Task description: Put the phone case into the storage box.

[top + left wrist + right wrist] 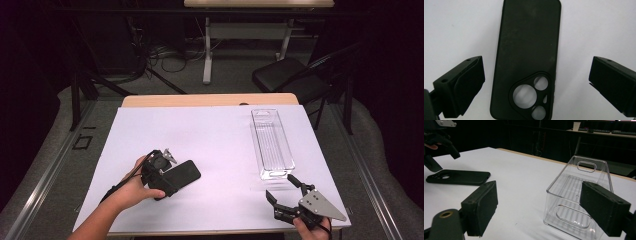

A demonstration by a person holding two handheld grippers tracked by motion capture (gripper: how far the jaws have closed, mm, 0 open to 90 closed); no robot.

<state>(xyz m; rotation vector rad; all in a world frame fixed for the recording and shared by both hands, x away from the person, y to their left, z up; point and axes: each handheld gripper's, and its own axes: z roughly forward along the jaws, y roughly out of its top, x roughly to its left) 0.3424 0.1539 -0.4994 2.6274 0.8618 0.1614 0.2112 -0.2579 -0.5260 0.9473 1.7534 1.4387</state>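
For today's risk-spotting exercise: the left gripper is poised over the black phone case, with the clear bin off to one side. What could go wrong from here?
1. The phone case lies flat on the white table cover, so the open left gripper may pinch the cover or slip off the thin edges.
2. The case is long and looks flexible; gripped at its camera end, it might sag or twist.
3. The clear bin is narrow, so the case could catch its rim.

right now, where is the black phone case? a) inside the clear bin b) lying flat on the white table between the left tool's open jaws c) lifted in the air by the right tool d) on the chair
b: the phone case lies flat on the white table, and the left tool has a jaw on each side of it without touching.
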